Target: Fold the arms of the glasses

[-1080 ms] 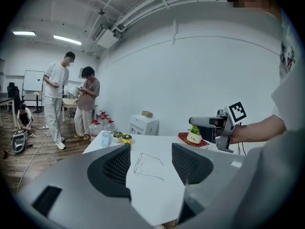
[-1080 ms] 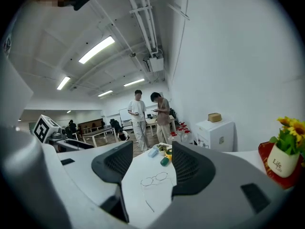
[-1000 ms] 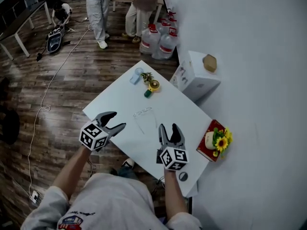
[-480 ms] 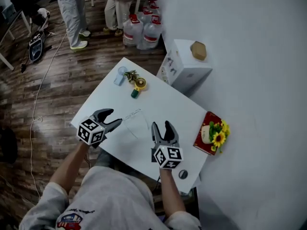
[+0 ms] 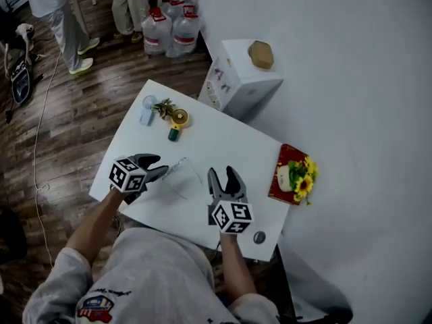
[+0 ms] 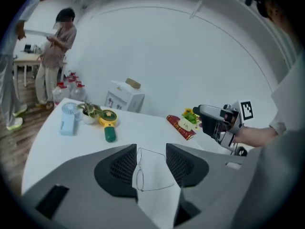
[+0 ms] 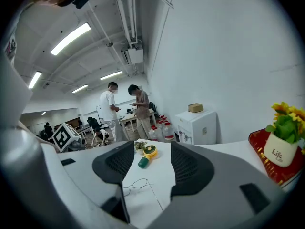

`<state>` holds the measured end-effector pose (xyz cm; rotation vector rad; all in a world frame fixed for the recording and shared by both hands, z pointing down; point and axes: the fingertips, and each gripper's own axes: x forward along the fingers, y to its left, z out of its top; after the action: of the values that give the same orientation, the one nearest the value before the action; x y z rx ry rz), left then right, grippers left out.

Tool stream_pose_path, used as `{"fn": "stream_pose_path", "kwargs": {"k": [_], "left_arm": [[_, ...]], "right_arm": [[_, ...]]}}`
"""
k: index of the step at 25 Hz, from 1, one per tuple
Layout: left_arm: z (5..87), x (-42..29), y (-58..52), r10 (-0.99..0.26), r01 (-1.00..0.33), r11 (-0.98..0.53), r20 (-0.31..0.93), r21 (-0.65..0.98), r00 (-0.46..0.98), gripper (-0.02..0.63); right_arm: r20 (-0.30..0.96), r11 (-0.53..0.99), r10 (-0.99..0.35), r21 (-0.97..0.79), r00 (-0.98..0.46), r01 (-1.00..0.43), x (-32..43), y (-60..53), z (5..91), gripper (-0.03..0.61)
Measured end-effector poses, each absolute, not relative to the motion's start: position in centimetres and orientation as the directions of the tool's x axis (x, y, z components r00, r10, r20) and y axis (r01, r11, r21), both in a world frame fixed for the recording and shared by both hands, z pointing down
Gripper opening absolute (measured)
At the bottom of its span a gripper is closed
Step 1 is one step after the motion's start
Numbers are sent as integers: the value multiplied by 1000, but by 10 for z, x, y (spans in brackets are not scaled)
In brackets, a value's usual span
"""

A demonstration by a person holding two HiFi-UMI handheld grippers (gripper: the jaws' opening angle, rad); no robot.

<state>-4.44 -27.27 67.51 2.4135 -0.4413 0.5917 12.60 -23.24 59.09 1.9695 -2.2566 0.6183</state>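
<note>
Thin wire-frame glasses (image 5: 179, 174) lie on the white table (image 5: 229, 140) with their arms spread open. My left gripper (image 5: 160, 167) reaches in from the left, its tips at the glasses' left side. In the left gripper view the glasses (image 6: 140, 176) lie between the jaws of that gripper (image 6: 151, 154); the jaws have just been closing, but the pads do not press the frame. My right gripper (image 5: 223, 175) stands open just right of the glasses. In the right gripper view the glasses (image 7: 135, 185) lie ahead of its open jaws (image 7: 152, 162).
A yellow hand fan (image 5: 176, 121), a small plant (image 5: 163, 106) and a blue fan (image 5: 148, 109) sit at the table's far end. A red book with a sunflower pot (image 5: 291, 175) lies at the right edge. A white box (image 5: 239, 79), water bottles (image 5: 169, 29) and standing people are beyond.
Both grippers have moved forward and down toward the glasses, the left one farther. The left jaws have narrowed around the glasses' left side.
</note>
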Motion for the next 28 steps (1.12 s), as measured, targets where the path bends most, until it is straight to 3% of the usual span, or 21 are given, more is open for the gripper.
{"fn": "stream_pose_path", "kwargs": {"k": [4, 10, 19, 28], "left_arm": [[704, -30, -282, -14, -384, -656, 498, 650, 867, 184], [739, -13, -280, 167, -335, -524, 481, 783, 861, 178], [778, -5, -279, 319, -364, -370, 484, 855, 815, 132], [790, 3, -271, 404, -368, -349, 493, 862, 770, 83]], "right_arm": [[345, 48, -929, -249, -135, -967, 129, -234, 599, 227], [379, -24, -923, -246, -73, -969, 141, -227, 608, 225], [417, -111, -909, -248, -3, -962, 159, -207, 619, 223], [434, -176, -899, -244, 55, -954, 180, -182, 620, 216]]}}
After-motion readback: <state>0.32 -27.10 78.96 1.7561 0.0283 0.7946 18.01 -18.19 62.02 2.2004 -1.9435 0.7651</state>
